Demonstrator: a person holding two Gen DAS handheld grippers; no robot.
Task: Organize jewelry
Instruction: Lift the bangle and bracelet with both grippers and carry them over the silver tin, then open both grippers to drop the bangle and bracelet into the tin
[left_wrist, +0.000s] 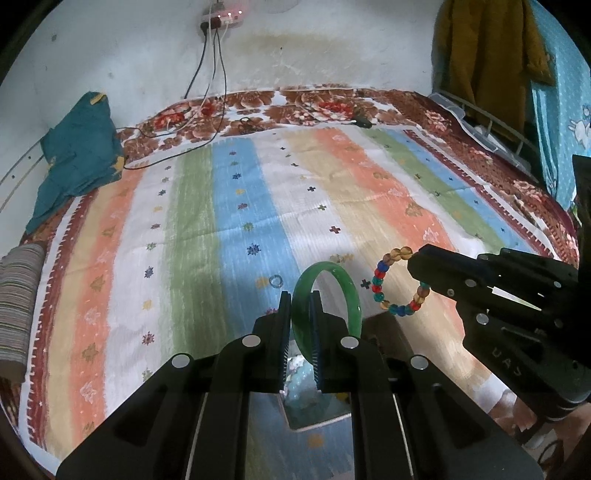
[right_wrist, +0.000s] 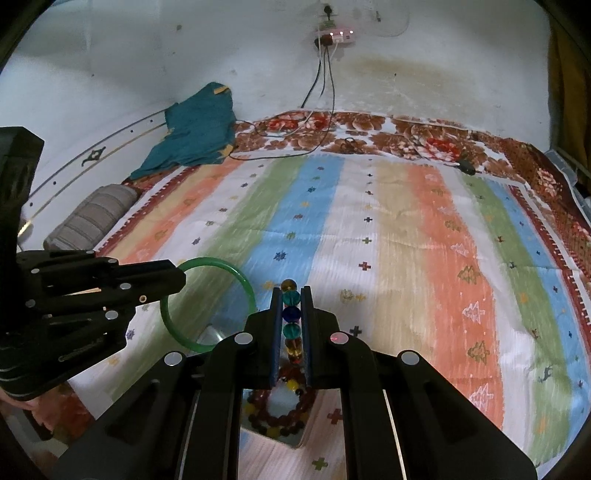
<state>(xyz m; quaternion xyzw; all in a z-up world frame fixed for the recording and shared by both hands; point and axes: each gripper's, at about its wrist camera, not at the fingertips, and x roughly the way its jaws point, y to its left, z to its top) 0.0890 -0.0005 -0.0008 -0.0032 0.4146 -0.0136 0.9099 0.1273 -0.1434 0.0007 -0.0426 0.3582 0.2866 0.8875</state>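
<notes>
Writing: my right tongs' body carries raised letters in the left wrist view, too dim for me to read; I find no brand or label anywhere else.
Bolster: a grey striped roll at the far left edge of the bed.
Teal cloth: crumpled at the bed's left back corner against the wall.
Small ring: a pale clear ring lying on the blue stripe, just left of my left tongs' tips.
Left tongs: clamped on the green bangle, my pads pressing its left rim; the bangle stands on edge, lifted off the sheet.
Right tongs: closed on the beaded bracelet, its coloured beads in a row between my pads; the rest hangs as a loop, just right of the bangle.
Surface: a bedsheet in orange, white, green, blue and beige stripes with small crosses and trees, over a brown floral blanket.
Room: a stained white wall, a pink power strip with lit dots and cables running down to the bed, mustard clothes hanging at the right.
</notes>
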